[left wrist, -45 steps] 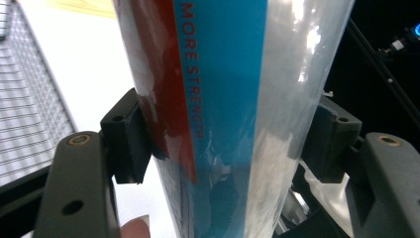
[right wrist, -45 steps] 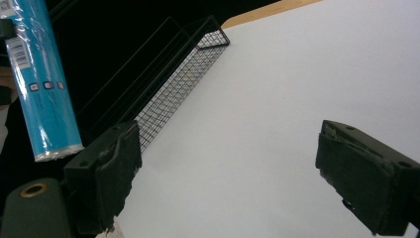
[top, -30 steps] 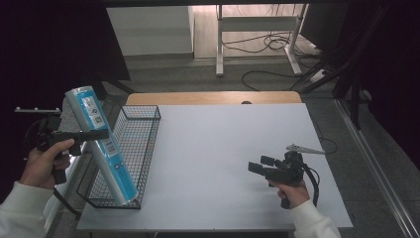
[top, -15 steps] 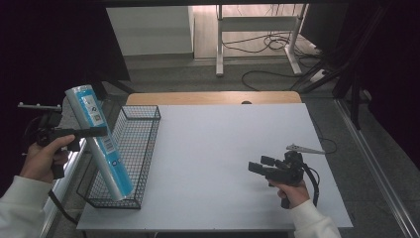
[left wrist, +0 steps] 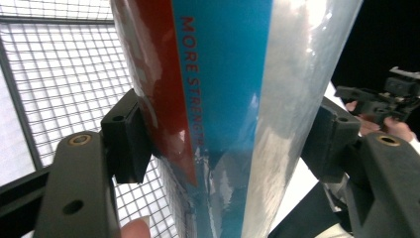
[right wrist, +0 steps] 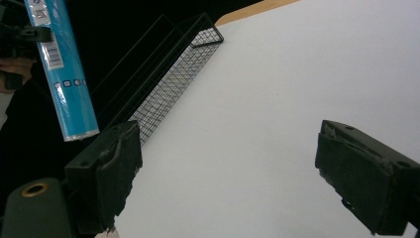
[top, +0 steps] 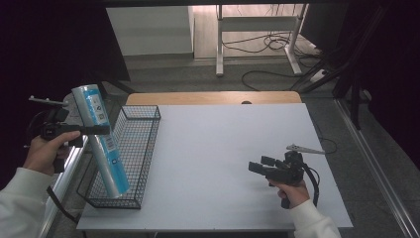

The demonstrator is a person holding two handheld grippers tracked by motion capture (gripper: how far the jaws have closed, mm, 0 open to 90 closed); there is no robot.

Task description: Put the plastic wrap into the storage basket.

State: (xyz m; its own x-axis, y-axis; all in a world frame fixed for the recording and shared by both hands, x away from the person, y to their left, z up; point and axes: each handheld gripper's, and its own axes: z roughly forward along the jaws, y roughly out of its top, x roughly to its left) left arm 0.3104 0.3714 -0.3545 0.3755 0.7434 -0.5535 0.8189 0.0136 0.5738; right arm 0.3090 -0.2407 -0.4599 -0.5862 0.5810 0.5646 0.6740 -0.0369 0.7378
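Observation:
A long blue roll (top: 102, 144) in shiny wrap leans with its top to the left. Its lower end is inside the black wire basket (top: 144, 157), near the front left corner. My left gripper (top: 103, 130) is shut on the roll's upper half. In the left gripper view both pads (left wrist: 130, 140) press the sides of the roll (left wrist: 223, 99), with the basket mesh (left wrist: 59, 74) behind it. My right gripper (top: 256, 166) rests low over the white table (top: 223, 134) at the front right. It is open, and nothing lies between the jaws of the right gripper (right wrist: 228, 173).
The basket stands along the table's left edge. The right gripper view looks across the table (right wrist: 277, 89) to the basket (right wrist: 168, 74) and the roll (right wrist: 62, 64). A wooden strip (top: 213, 97) borders the far edge. Cables lie on the floor beyond.
The left gripper and the roll have shifted slightly up and to the left. The right gripper has stayed where it was.

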